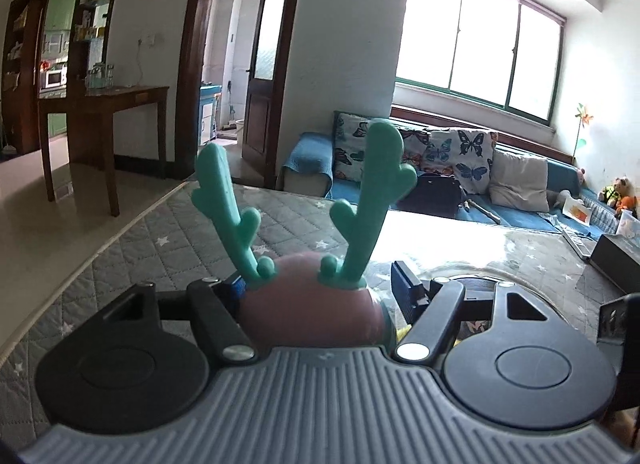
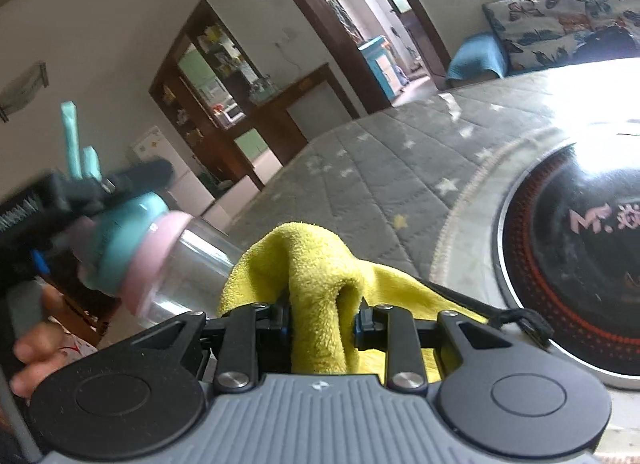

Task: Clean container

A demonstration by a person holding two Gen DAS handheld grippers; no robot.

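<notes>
The left gripper (image 1: 318,296) is clamping the pink rounded lid (image 1: 308,296) of a clear cylindrical container (image 2: 192,264) topped with two teal antler-shaped pieces (image 1: 372,192); in the left wrist view the lid is sitting between the two fingers, the left pad pressing against it while the right pad looks slightly off the lid's edge; the antlers are rising upright in front of the camera. In the right wrist view the same container is showing at the left, held in the air and tilted, its transparent body pointing toward a fluffy yellow microfibre cloth (image 2: 320,284); a teal ring (image 2: 116,240) is sitting just behind the pink band of the lid. The right gripper (image 2: 322,326) is pinching a fold of the cloth, both fingers closed tight on it; the cloth is touching, or nearly touching, the clear body's end. Below both tools a grey quilted star-patterned table cover (image 1: 168,240) is lying; a round black induction plate with a red ring (image 2: 572,248) is resting on it at the right. A blue sofa with butterfly cushions (image 1: 460,156) is standing beyond the table.
</notes>
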